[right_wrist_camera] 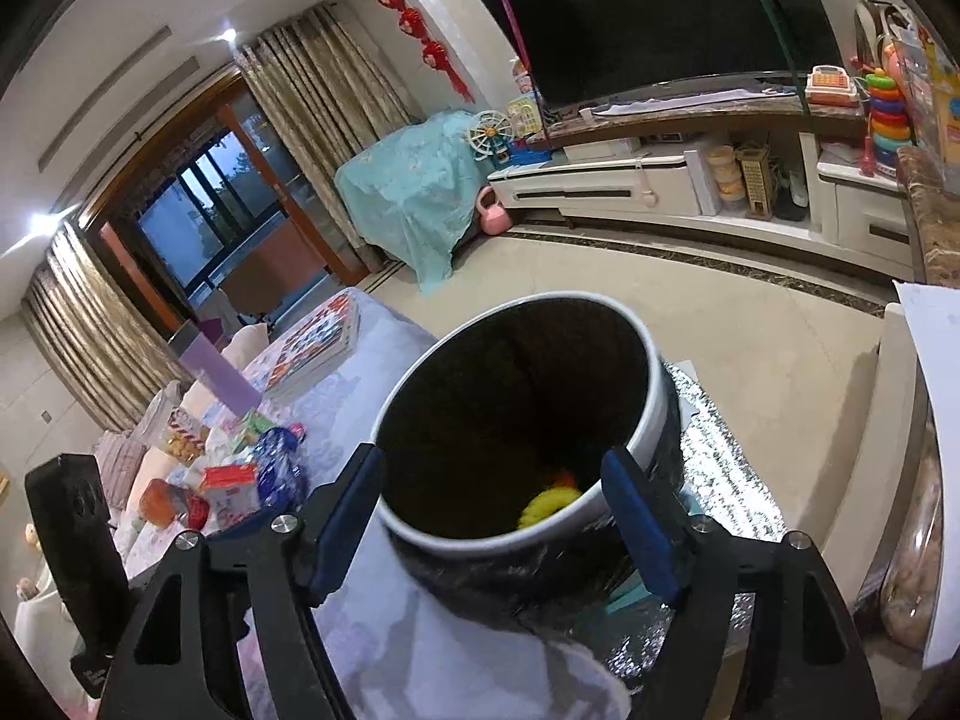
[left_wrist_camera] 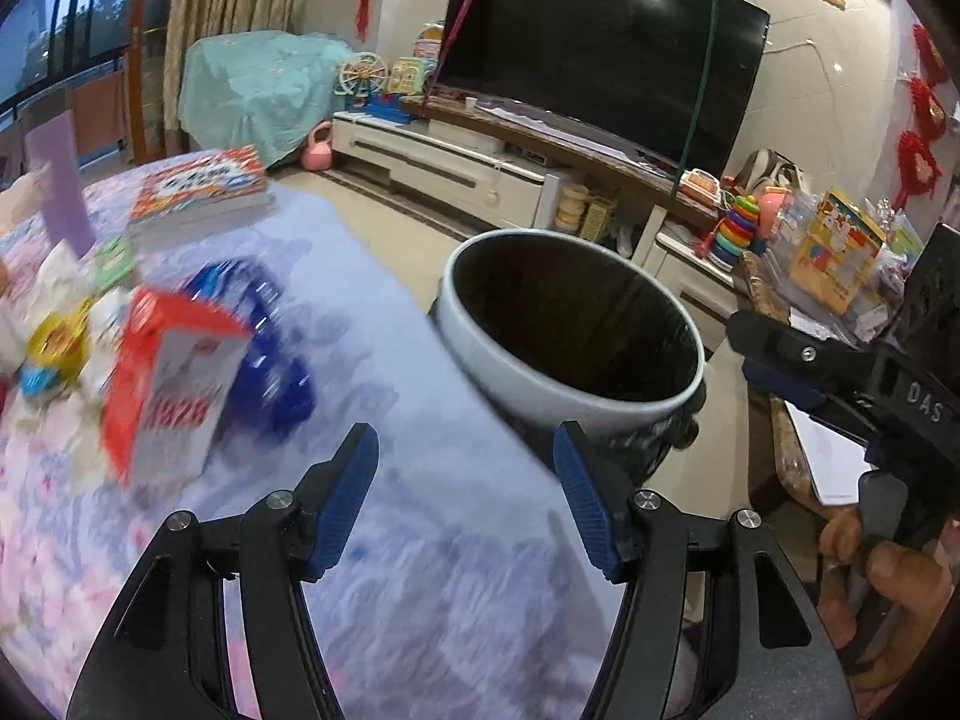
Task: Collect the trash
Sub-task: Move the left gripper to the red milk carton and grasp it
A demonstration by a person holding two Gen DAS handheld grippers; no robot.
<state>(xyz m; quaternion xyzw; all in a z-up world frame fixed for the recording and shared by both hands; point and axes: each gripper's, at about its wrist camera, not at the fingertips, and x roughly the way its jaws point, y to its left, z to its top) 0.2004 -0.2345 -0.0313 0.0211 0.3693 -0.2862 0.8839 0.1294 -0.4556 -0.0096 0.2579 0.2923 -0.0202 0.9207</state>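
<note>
A living-room table (left_wrist_camera: 420, 570) under a pale floral cloth holds a spread of litter, with a white-rimmed trash bin (left_wrist_camera: 564, 378) lined in black standing off its edge as the landmark. Farthest left of the bin lies a heap of small wrappers (left_wrist_camera: 51, 354) in yellow and white, blurred in the left wrist view. Nearer the bin, a red-and-white carton (left_wrist_camera: 174, 390) leans tilted, touching a crumpled blue packet (left_wrist_camera: 270, 354) just behind it. Beyond them, farther across the table from the bin, sits a stack of picture books (left_wrist_camera: 201, 189).

The left gripper (left_wrist_camera: 465, 498) hangs over bare cloth just left of the bin, its blue pads spread apart and nothing between them. The bin's mouth gapes open; in the right wrist view, something yellow and orange (right_wrist_camera: 549, 498) lies at the bottom. The right gripper (right_wrist_camera: 498, 516) is poised directly at the bin's near rim, its jaws wide apart and empty, the rim showing between them without touching either pad. A person's hand (left_wrist_camera: 888, 588) grips the handle of that tool to the right of the bin. Behind the bin, against the far wall, a dark television (left_wrist_camera: 600, 42) stands on a white cabinet (left_wrist_camera: 444, 165).
</note>
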